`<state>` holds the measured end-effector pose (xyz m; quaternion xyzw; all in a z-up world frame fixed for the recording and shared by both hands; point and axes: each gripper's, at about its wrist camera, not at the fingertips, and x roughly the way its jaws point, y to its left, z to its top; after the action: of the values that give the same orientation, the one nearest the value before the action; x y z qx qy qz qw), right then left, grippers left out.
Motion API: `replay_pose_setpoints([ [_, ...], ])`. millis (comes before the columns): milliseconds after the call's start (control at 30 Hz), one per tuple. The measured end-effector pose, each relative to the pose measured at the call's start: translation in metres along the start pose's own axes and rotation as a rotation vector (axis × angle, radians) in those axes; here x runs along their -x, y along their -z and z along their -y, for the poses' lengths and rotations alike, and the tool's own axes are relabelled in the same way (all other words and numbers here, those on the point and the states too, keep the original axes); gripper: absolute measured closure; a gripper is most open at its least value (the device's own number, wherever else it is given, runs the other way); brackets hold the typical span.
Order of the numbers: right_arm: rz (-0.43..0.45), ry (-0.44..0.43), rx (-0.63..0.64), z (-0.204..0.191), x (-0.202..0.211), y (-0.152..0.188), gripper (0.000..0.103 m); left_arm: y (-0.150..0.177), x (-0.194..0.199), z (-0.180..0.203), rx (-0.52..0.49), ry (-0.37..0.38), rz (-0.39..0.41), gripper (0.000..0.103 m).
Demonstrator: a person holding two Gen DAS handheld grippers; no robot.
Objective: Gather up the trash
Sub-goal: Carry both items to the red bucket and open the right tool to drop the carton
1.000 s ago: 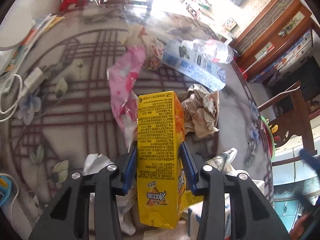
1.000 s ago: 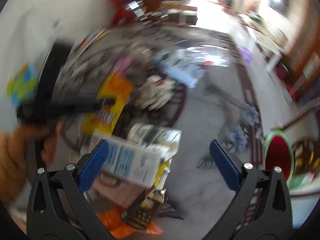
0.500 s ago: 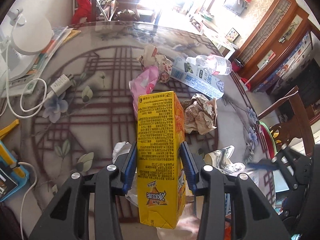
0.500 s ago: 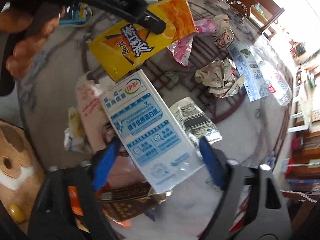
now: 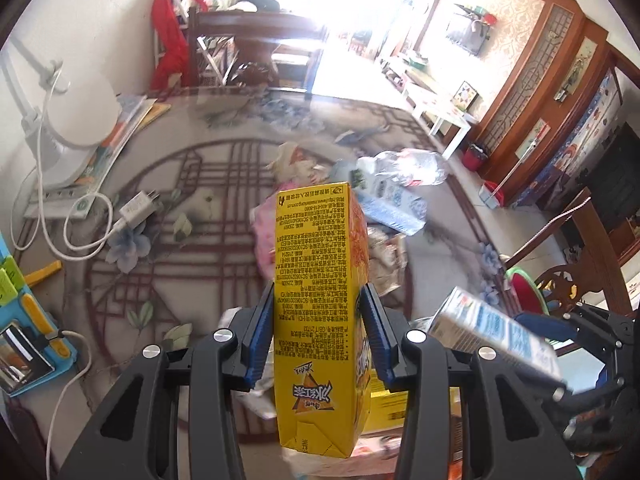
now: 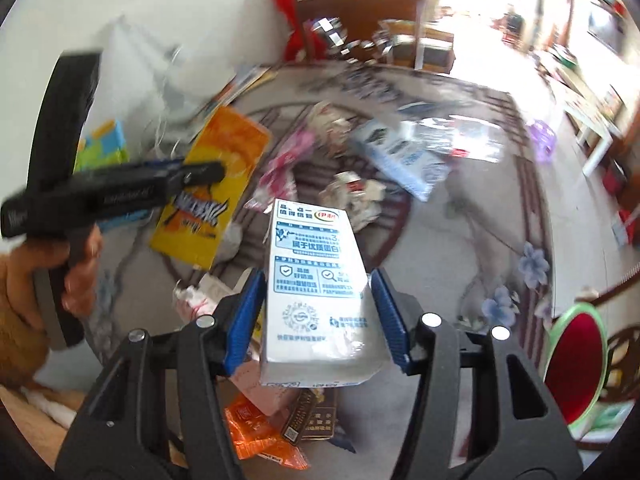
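A sunlit living room with carved wood cabinets lies behind my round glass counter, patterned with lattice and flowers. In the left wrist view, my left tongs clamp the yellow carton upright by its narrow sides — lifted clear for binning, I judge. A charger lies at 10 o'clock.

In the right wrist view, my right tongs squeeze the white milk carton. More trash — a crumpled wrapper, a plastic bottle — waits at 12 to 1 o'clock.

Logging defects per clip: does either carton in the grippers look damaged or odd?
Yes. The white milk carton in the right gripper is crumpled and torn at its near end. The yellow carton in the left gripper looks intact.
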<state>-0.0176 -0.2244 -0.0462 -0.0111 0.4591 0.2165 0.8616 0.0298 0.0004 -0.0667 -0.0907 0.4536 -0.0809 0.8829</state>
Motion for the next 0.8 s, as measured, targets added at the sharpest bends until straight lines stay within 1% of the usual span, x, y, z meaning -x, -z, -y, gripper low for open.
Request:
replay_pose_setpoints([
  [100, 0.04, 0.063, -0.128, 0.042, 0.02, 0.011, 0.049, -0.003, -0.001, 0.022, -0.027, 0.021, 0.009, 0.064],
  [167, 0.049, 0.14, -0.202, 0.075, 0.03, 0.022, 0.049, -0.005, -0.004, 0.043, -0.052, 0.041, 0.009, 0.064],
  [300, 0.025, 0.315, -0.334, 0.149, 0.047, 0.05, 0.049, -0.007, -0.021, 0.092, -0.117, 0.099, -0.014, 0.064],
  [367, 0.001, 0.408, -0.396, 0.189, 0.051, 0.067, 0.049, -0.008, -0.033, 0.122, -0.154, 0.135, -0.034, 0.064],
  [400, -0.013, 0.441, -0.427, 0.208, 0.052, 0.075, 0.049, -0.007, -0.038, 0.135, -0.17, 0.151, -0.042, 0.064],
  [467, -0.036, 0.481, -0.479, 0.242, 0.05, 0.089, 0.049, -0.004, -0.047, 0.162, -0.2, 0.183, -0.061, 0.064],
  [533, -0.062, 0.523, -0.497, 0.27, 0.045, 0.098, 0.049, -0.001, -0.057, 0.194, -0.238, 0.217, -0.081, 0.064],
  [600, -0.078, 0.555, -0.502, 0.289, 0.04, 0.102, 0.049, 0.003, -0.063, 0.221, -0.272, 0.244, -0.096, 0.064],
  [667, -0.089, 0.56, -0.518, 0.305, 0.038, 0.107, 0.048, 0.008, -0.071, 0.25, -0.308, 0.27, -0.119, 0.064],
  [700, -0.094, 0.566, -0.533, 0.311, 0.037, 0.108, 0.042, 0.009, -0.075, 0.26, -0.323, 0.281, -0.129, 0.064],
  [733, -0.088, 0.571, -0.546, 0.317, 0.038, 0.108, 0.028, 0.012, -0.079, 0.27, -0.339, 0.29, -0.141, 0.064],
  [800, -0.045, 0.586, -0.566, 0.32, 0.051, 0.113, 0.021, 0.018, -0.088, 0.293, -0.374, 0.31, -0.168, 0.064],
])
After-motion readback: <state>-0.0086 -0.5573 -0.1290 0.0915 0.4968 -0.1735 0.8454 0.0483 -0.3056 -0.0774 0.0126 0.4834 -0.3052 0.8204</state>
